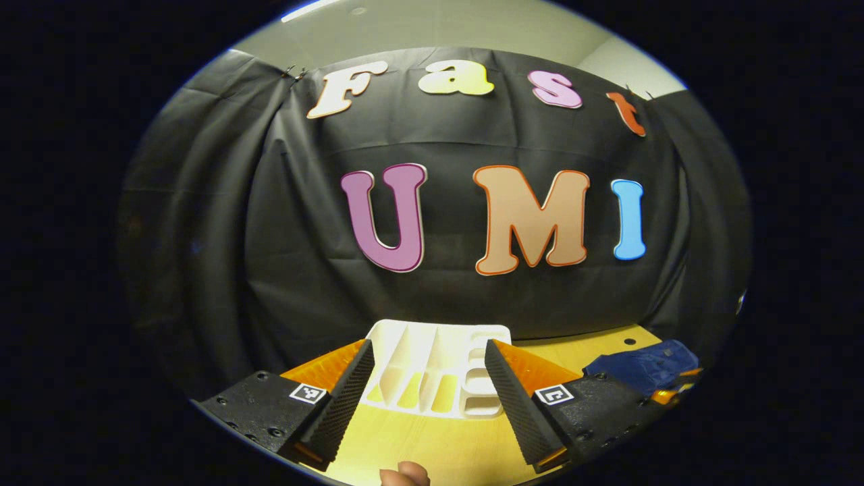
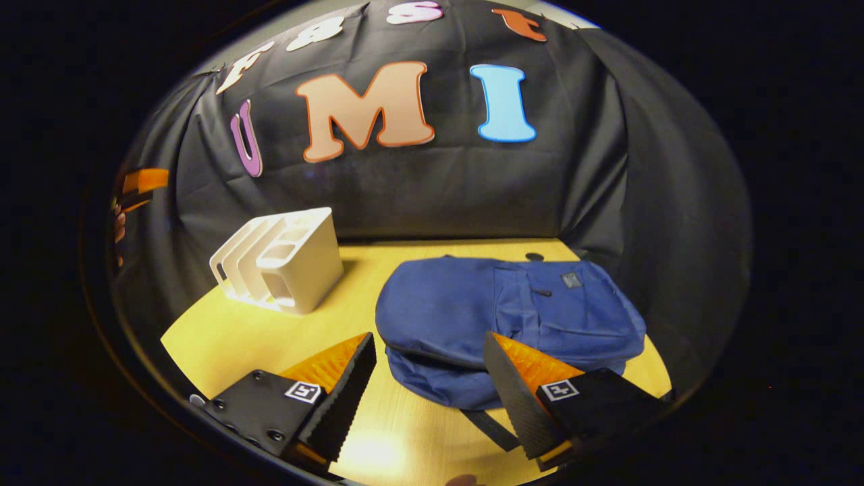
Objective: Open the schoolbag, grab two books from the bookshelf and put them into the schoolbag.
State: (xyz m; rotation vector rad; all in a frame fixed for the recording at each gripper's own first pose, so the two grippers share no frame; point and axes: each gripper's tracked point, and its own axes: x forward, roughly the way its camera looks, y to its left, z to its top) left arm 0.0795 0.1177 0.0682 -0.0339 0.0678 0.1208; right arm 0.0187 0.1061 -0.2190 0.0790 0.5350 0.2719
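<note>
left gripper [image 1: 428,391] hovering over table [image 1: 432,449], jaws standing apart, holding nothing, facing white shelf [image 1: 439,368] | right gripper [image 2: 429,391] hanging over bag [image 2: 506,317], jaws apart, gripping nothing | bag lying flat on table, right of shelf, well apart | books: cannot tell, shelf slots looking bare

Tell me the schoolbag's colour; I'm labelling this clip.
Dark blue schoolbag, plain, clearest in the right gripper view.
</note>
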